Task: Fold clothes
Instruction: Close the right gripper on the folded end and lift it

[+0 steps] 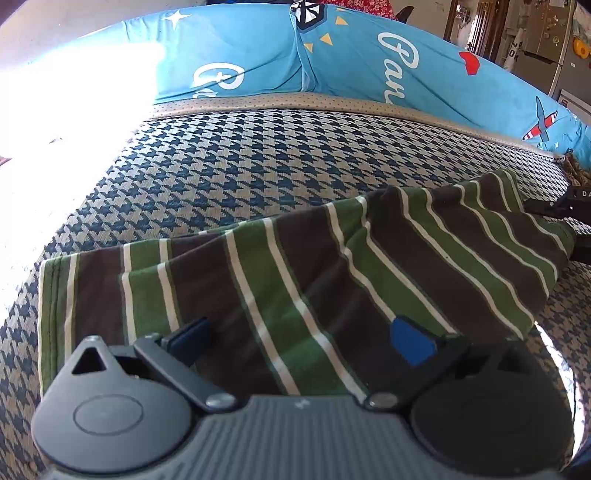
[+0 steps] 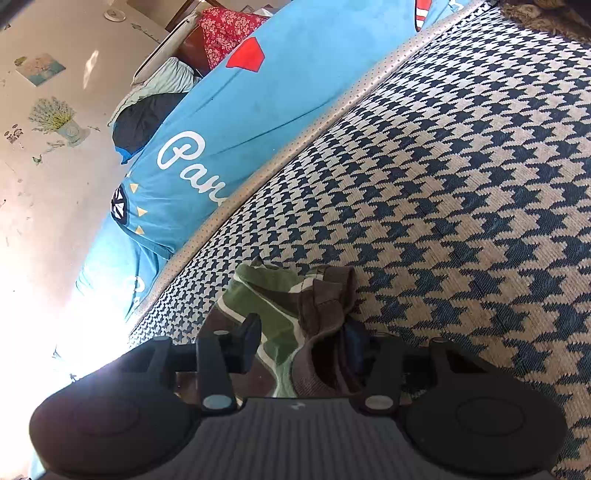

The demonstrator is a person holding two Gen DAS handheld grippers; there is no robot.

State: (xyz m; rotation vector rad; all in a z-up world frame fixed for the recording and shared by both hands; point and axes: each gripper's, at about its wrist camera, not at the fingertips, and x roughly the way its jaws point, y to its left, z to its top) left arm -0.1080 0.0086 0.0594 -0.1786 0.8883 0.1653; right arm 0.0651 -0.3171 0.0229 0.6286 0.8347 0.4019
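the right tongs hold bunched striped cloth between their jaws, above the houndstooth mat.

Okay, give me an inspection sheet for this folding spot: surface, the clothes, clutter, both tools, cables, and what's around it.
Surface: houndstooth mat, navy and beige, with a dotted beige border; glare on its left side.
Job's things: striped garment, green, brown and white, lying rumpled, one end bunched.
Clutter: nothing seen on the mat besides the garment.
Grippers: left tool open above the garment, pads clear of it; right tool has bunched cloth between its jaws, whether the pads press is unclear.
Cables: nothing seen.
Surroundings: blue printed bedding along the mat's far edge; wall with stickers; red floral cloth.
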